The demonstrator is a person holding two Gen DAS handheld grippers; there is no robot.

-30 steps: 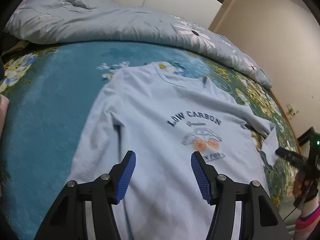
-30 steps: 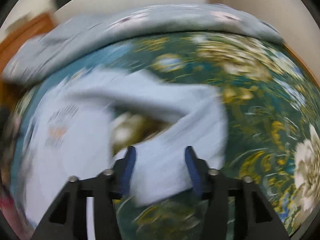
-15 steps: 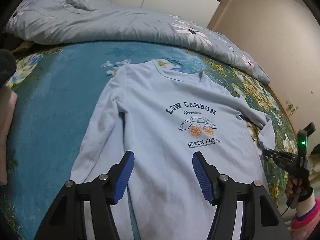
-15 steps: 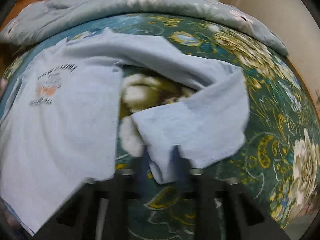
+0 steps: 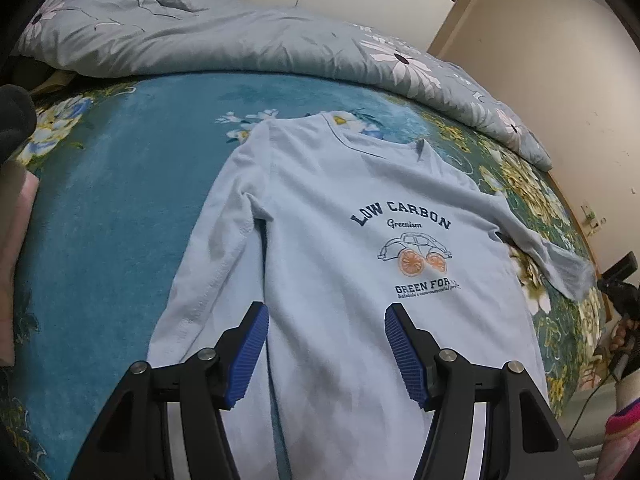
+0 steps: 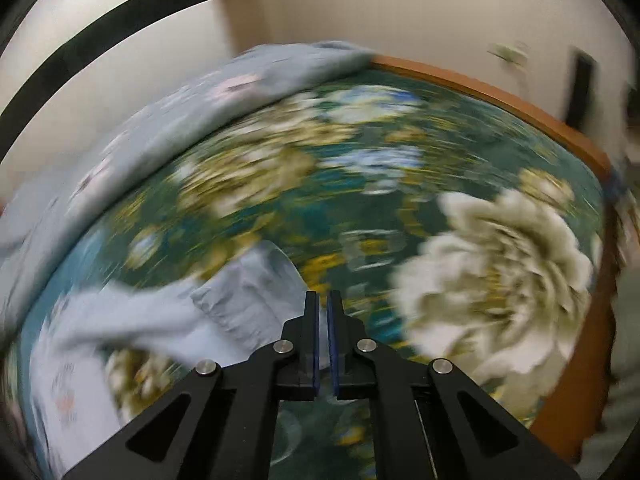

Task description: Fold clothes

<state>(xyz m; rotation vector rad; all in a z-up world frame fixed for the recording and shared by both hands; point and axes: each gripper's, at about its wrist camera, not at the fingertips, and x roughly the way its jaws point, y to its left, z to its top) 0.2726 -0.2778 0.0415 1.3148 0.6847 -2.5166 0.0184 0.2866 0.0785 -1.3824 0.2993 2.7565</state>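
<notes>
A pale blue long-sleeved shirt (image 5: 340, 240) with "LOW CARBON" print lies face up on the floral bed sheet (image 5: 120, 200). My left gripper (image 5: 326, 344) hovers open over its lower body, nothing between the blue pads. The shirt's right sleeve (image 5: 560, 260) stretches out sideways toward my right gripper (image 5: 616, 280) at the bed's edge. In the blurred right wrist view the right gripper (image 6: 323, 304) is shut, with the sleeve cuff (image 6: 248, 296) running into its jaws from the left.
A grey flowered duvet (image 5: 200, 32) is bunched along the far side of the bed. The wooden bed edge (image 6: 520, 108) and a cream wall lie beyond the right gripper. A hand (image 5: 624, 336) with a striped cuff holds that gripper.
The right gripper closed on the sleeve cuff and pulled it outward, straightening the folded-back sleeve; its view swung toward the bed's edge. The left gripper stayed open over the shirt.
</notes>
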